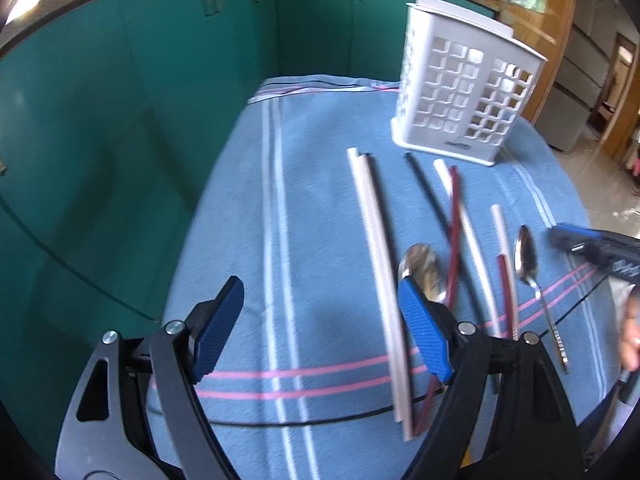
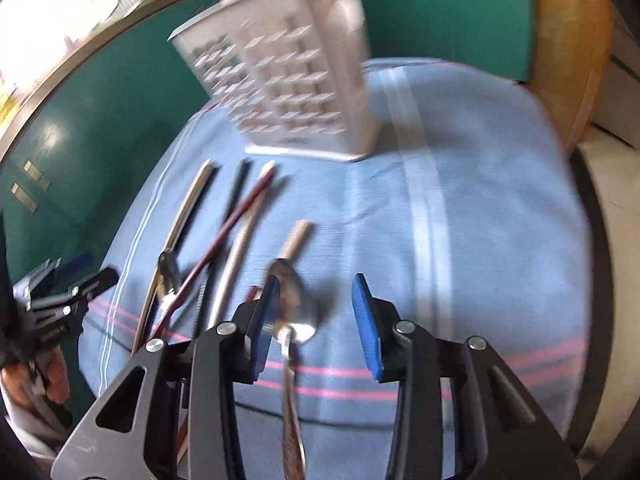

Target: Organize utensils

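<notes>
Two spoons lie on the blue striped cloth [image 1: 304, 208] among a row of chopsticks, and I hold a pair of tongs in each hand above them. My left gripper [image 1: 320, 328] stands wide open over bare cloth, nothing between its blue pads; its right-hand pad sits in front of the larger spoon [image 1: 424, 268], and whether it touches the bowl I cannot tell. My right gripper [image 2: 316, 324] is parted, not clamped. The smaller spoon [image 2: 294, 308] lies between its jaws, bowl forward and handle running back under the tool, close against the left pad, while the right pad stands clear of it. That view is motion-blurred, so contact on the left pad is probable at most.

Chopsticks: a white and a black one [image 1: 374, 248] lie side by side at the left of the row; a dark red one [image 1: 452, 240] crosses a black and a white one in the middle; a short white and red pair [image 1: 505, 276] rests just beside the smaller spoon.

Beyond the row the white perforated utensil holder [image 1: 460, 88] stands upright on the cloth, apart from the utensils. Teal cabinets [image 1: 140, 80] stand behind the table.
</notes>
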